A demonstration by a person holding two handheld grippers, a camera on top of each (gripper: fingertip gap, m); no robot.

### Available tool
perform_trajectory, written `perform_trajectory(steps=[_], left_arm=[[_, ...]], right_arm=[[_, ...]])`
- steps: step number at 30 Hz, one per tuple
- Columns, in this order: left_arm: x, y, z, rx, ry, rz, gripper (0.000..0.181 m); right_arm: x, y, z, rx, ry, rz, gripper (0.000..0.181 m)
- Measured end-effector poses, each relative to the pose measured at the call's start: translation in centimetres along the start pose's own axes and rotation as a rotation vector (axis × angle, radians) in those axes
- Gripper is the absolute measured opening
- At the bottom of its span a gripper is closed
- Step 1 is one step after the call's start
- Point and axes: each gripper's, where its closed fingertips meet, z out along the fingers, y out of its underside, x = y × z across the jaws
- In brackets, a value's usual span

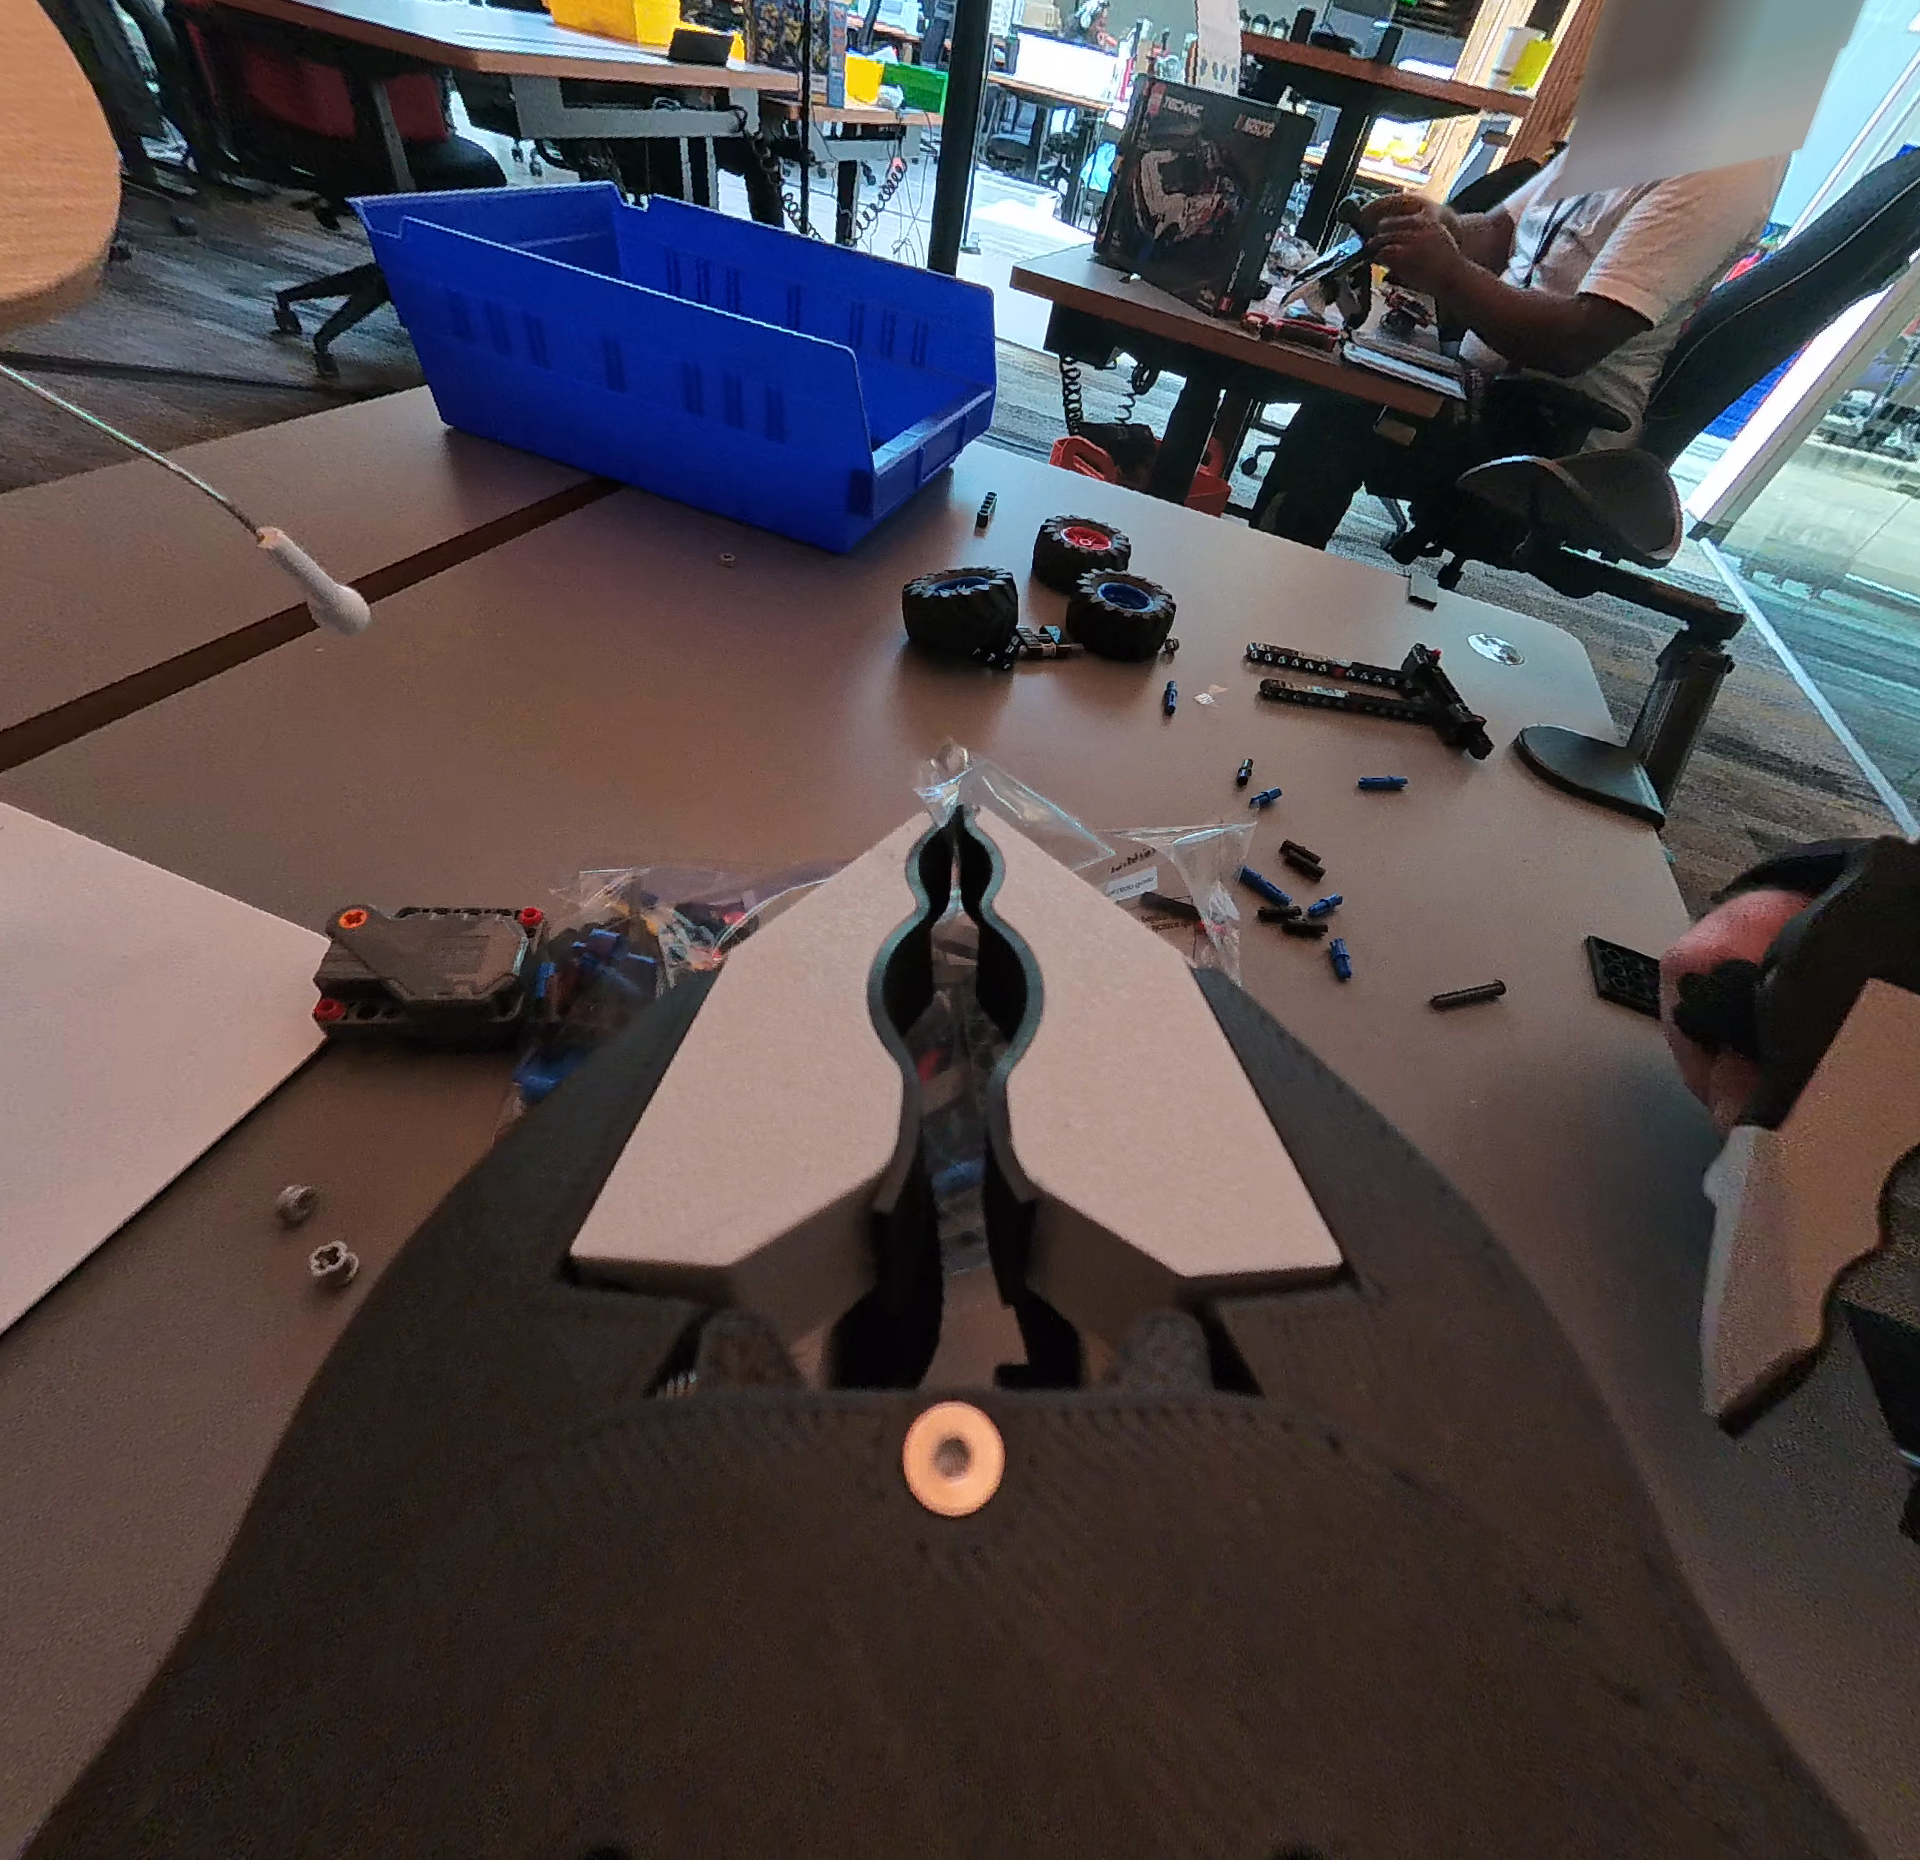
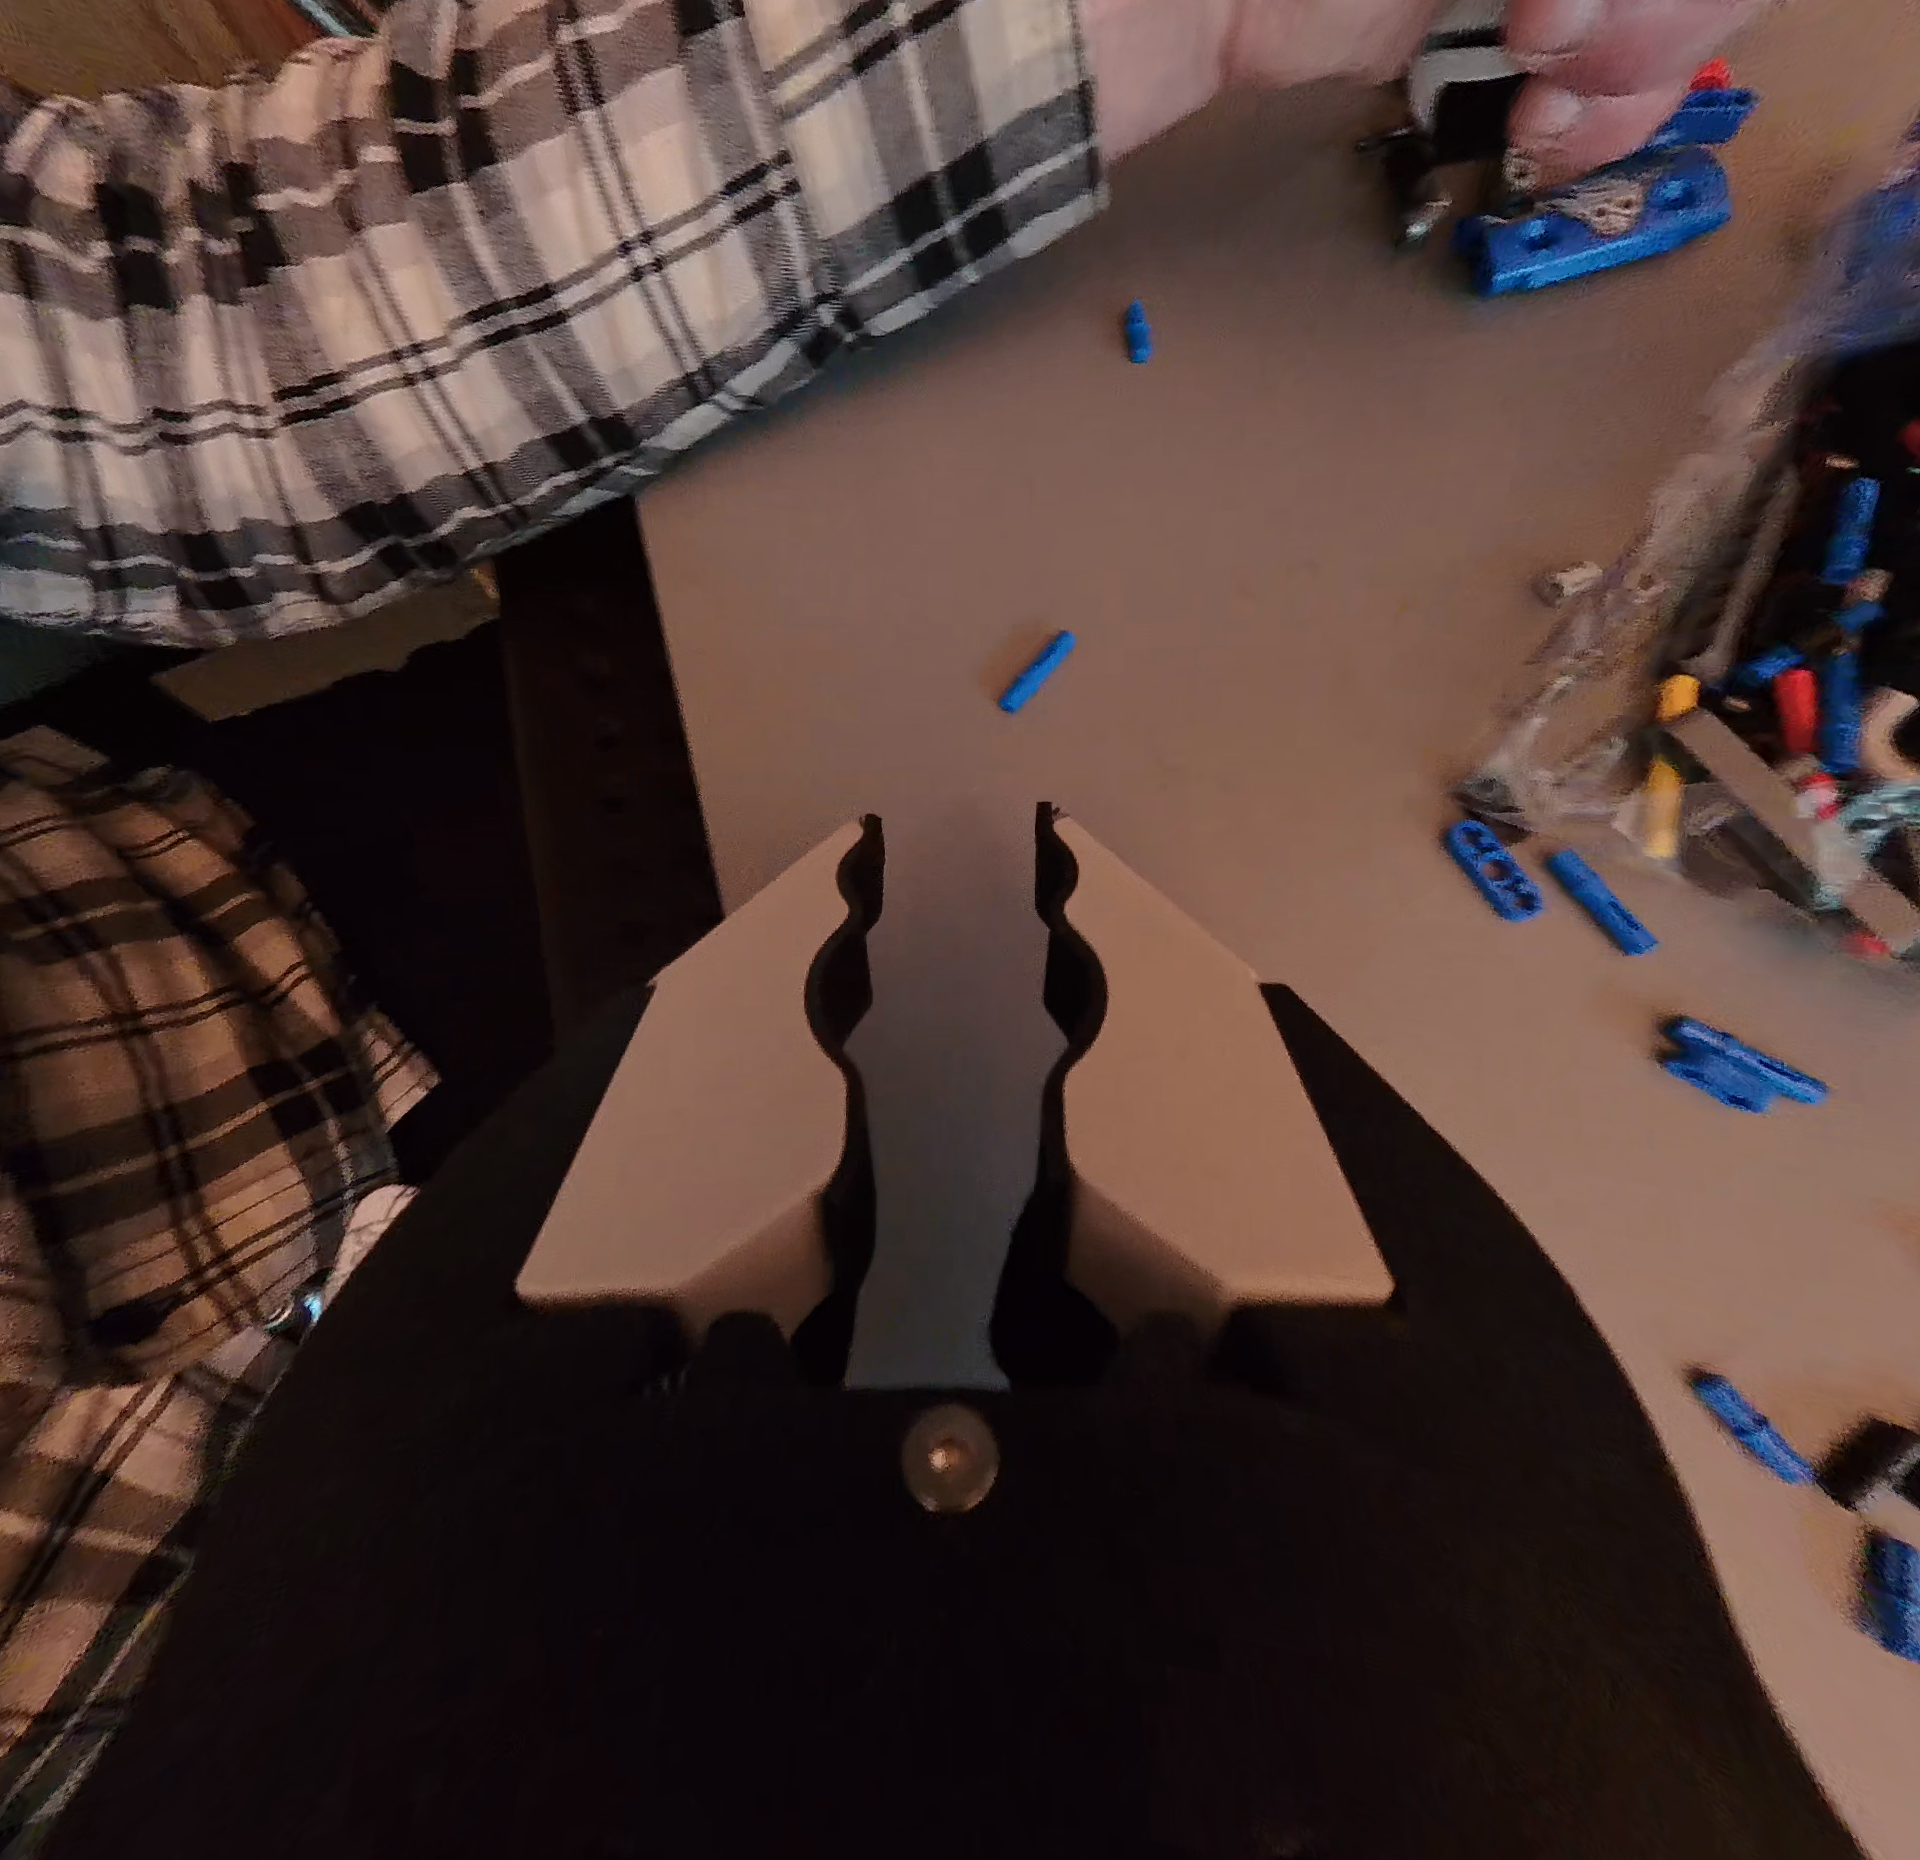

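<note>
Nearest to us, our left hand-held gripper (image 1: pixel 958 823) has its tips pressed together on the crumpled top of a clear plastic bag (image 1: pixel 1039 854) of small parts, which lies on the desk (image 1: pixel 623 667) right under the fingers. Just left of the bag sits a dark grey motor block (image 1: pixel 426 969) with red and orange pins, and beyond that a white sheet (image 1: pixel 125 1021). Just right of the bag, blue and black pins (image 1: pixel 1299 906) are scattered loose. Farther behind the bag stand three black tyres (image 1: pixel 1039 595), a black beam frame (image 1: pixel 1371 683), and farthest back a blue bin (image 1: pixel 675 356). Our right hand-held gripper (image 2: pixel 958 823) is spread with nothing between its fingers, hovering over bare desk near the front edge, with a blue pin (image 2: pixel 1036 670) just ahead of it. We judge that the thin film could slip or tear in the pinch and spill its parts, and that loose pins near the edge could roll off if knocked. A small label on the bag and the boxed set on the far table carry printing, which we leave unread.
</note>
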Motion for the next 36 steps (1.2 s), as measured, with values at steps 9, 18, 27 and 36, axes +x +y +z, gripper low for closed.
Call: perform_trajectory(steps=[9,18,27,36], left_arm=[[-0.1,0.0,-0.2,0.006,-0.004,-0.002,0.0],[0.1,-0.2,-0.1,0.008,0.002,0.003,0.0],[0.1,-0.4,-0.3,0.008,0.012,-0.005,0.0],[0.2,-0.2,-0.8,-0.012,0.027,-0.002,0.0]], right_arm=[[1.8,-1.2,6.1,-0.099,0.098,0.061,0.007],[7.5,-4.4,-0.3,0.013,0.305,0.045,0.002],[10.0,-7.9,0.2,0.012,0.304,-0.068,0.015],[5.1,-7.7,13.4,-0.102,0.046,-0.095,0.013]])
